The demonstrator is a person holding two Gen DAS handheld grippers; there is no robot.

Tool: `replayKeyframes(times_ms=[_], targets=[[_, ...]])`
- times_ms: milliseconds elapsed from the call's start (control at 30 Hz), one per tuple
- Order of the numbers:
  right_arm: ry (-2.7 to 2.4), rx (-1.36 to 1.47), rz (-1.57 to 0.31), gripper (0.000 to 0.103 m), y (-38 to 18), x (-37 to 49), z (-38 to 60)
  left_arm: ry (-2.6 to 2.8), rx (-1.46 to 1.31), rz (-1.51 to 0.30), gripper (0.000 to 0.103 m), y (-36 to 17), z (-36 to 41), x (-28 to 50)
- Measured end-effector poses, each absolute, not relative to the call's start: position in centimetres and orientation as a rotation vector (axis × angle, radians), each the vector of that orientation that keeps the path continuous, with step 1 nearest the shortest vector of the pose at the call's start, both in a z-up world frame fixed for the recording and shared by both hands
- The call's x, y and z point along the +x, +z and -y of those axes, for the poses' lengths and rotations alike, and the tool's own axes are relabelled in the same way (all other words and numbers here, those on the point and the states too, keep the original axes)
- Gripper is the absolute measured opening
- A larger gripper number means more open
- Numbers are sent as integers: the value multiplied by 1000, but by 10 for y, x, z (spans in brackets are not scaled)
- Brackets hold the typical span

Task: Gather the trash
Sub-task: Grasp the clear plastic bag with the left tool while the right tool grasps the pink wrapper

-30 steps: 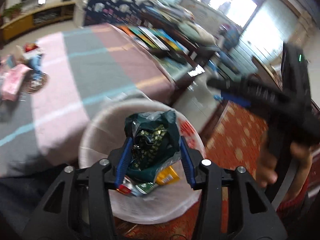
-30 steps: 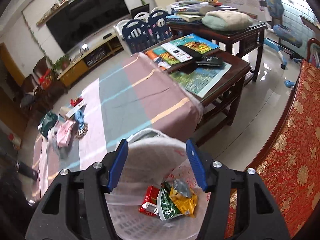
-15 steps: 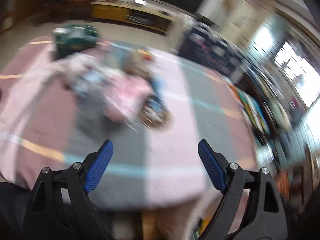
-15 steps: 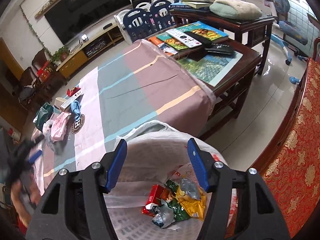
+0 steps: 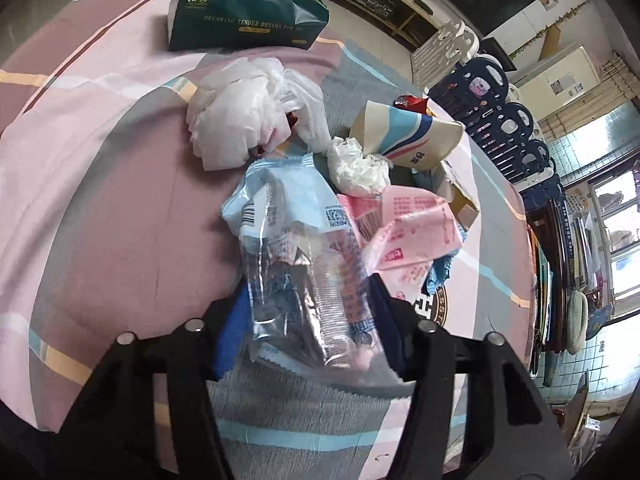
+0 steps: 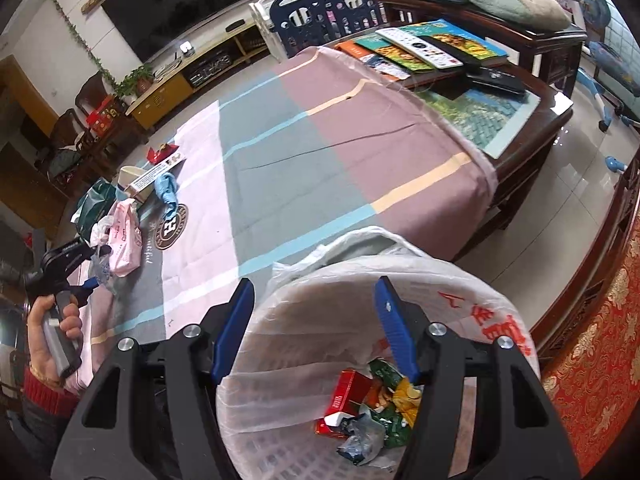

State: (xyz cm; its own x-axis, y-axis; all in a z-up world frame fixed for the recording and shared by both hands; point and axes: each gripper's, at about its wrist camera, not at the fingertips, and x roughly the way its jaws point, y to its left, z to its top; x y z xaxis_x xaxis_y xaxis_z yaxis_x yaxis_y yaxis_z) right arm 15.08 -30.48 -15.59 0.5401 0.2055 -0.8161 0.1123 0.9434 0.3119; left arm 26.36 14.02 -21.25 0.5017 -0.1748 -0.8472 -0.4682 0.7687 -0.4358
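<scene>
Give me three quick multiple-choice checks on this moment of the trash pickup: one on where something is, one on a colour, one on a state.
1. Where is the dark green tissue pack?
A. inside the bin
B. on the striped cloth beyond the litter pile
C. on the wooden table

2. What colour is the writing on the white plastic bin liner?
A. red
B. blue
C. black

3. What is between the fingers of the left gripper?
A. nothing
B. the crumpled white tissue
C. the clear and light blue plastic wrapper

Answers:
1 B: the left wrist view shows the pack lying on the cloth at the far side of the pile.
2 A: red characters show on the liner's rim.
3 C: the jaws have just been closing and the wrapper sits between them; the right gripper hangs open above the bin.
</scene>
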Motion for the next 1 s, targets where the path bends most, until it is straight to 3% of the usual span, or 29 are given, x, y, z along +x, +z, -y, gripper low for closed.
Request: replayKeyframes(times_ms=[67,400,500,700,967,1000], targets=[[87,344,-1010,62,-157,156,292,185,-666,-1020,42,-206,-133,242],[306,283,-1014,63,-156,195,180,329,-578,-814,37,-179,-123,137],[362,275,-993,78,-157,217,132,326,-571,-815,37,-186,-130,131],[374,181,-999,90,-168,263,39,278,-682,-832,41,-200,-143,131],[328,23,-1117,89,-212,304,-21,307,-724,-830,41,-208,-149,131],[324,10,-1122,73,-214,304,-21,309,-720,-831,41,-208,-148,132]])
